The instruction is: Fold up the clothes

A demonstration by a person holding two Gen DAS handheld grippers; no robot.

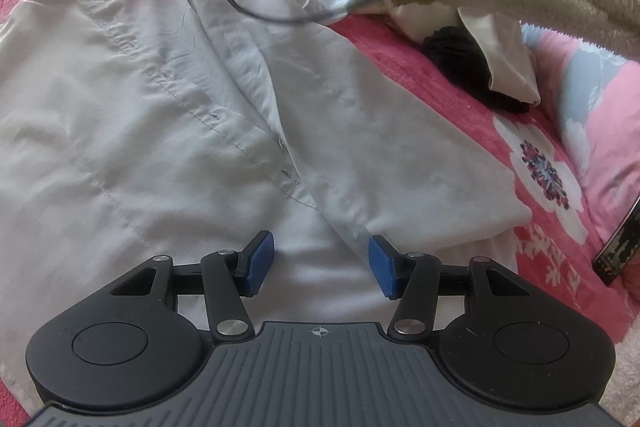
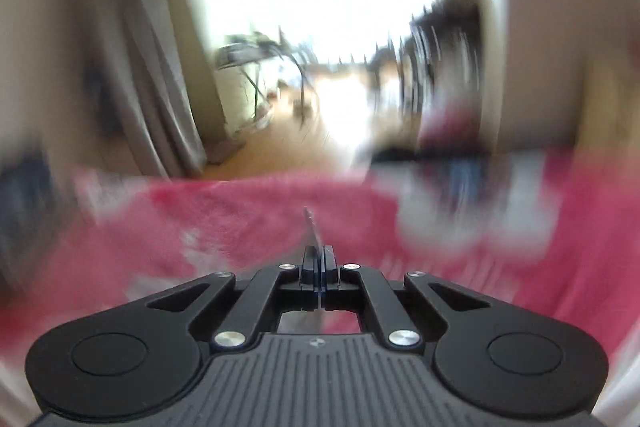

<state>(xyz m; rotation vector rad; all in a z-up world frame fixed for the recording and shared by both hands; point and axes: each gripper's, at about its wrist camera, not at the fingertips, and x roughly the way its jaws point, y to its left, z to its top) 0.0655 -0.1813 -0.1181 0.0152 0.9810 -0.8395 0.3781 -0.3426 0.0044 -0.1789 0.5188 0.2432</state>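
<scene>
Shirt (image 1: 168, 99) fabric is lying spread across the pink bed (image 1: 460, 79), filling the frame's left. We are holding the left hand-held gripper (image 1: 321, 263) open above it, while the right hand-held gripper (image 2: 319, 267) is pinching a thin grey strip (image 2: 314, 229).

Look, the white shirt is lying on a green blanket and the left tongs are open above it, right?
Not quite. The left wrist view shows the white shirt lying on a pink blanket, not a green one. The left tongs are indeed open above it.
</scene>
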